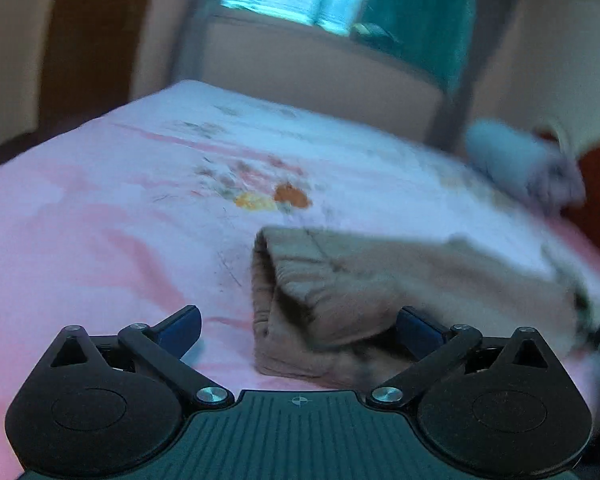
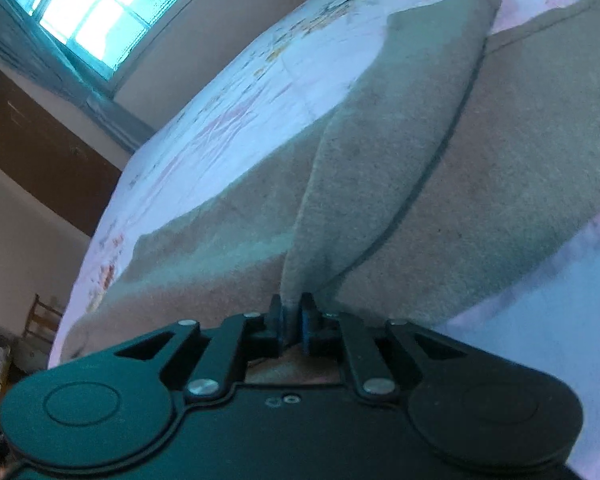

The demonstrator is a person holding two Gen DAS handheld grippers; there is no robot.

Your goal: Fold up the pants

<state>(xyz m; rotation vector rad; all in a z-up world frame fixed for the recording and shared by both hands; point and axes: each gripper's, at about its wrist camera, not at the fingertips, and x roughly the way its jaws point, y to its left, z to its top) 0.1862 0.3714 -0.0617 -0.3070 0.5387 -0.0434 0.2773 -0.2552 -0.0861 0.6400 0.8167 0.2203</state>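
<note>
One pair of pants (image 2: 440, 184): right tool (image 2: 292, 322) clenches it, left tool (image 1: 298, 330) released.

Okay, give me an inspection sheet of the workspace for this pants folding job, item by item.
Surface: bed with a pink floral sheet, mostly bare.
Job's things: tan pants lying on the sheet, partly folded, one layer lifted.
Clutter: blurred pale bundle near the bed's far right edge; cannot tell what it is.
Grippers: left hand-held gripper open, fingers wide, nothing pinched; right hand-held gripper shut on a fold of the pants.
Cables: nothing seen.
Surroundings: window, teal curtain, brown door, wooden chair by the wall.
</note>
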